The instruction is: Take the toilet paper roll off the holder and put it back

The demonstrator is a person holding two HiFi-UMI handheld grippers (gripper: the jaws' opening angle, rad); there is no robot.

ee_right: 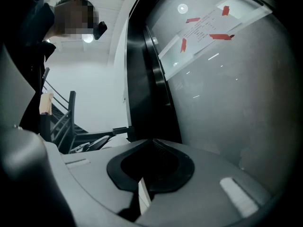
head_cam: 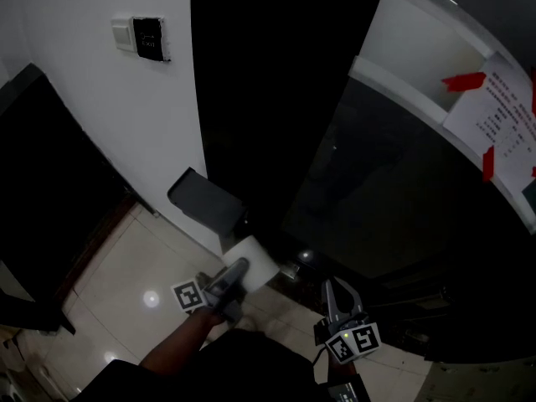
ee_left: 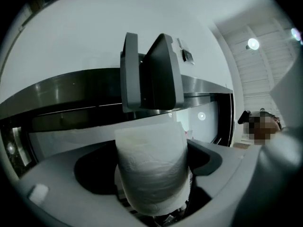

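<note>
Toilet paper roll (ee_left: 151, 174) clamped between jaws of left gripper (head_cam: 238, 270), off wall holder (ee_left: 150, 74). Roll's long axis seen running along jaws, far end aimed at holder. Holder lies straight ahead, just beyond roll. Right gripper (head_cam: 337, 287) held aside, jaws together, nothing gripped, farther from holder. Re-hanging judged left gripper's job: advance along roll axis.

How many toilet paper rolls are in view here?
1. The toilet paper roll is clamped in the left hand-held gripper, close to the grey holder on the wall. Dark areas may hide others.
</note>
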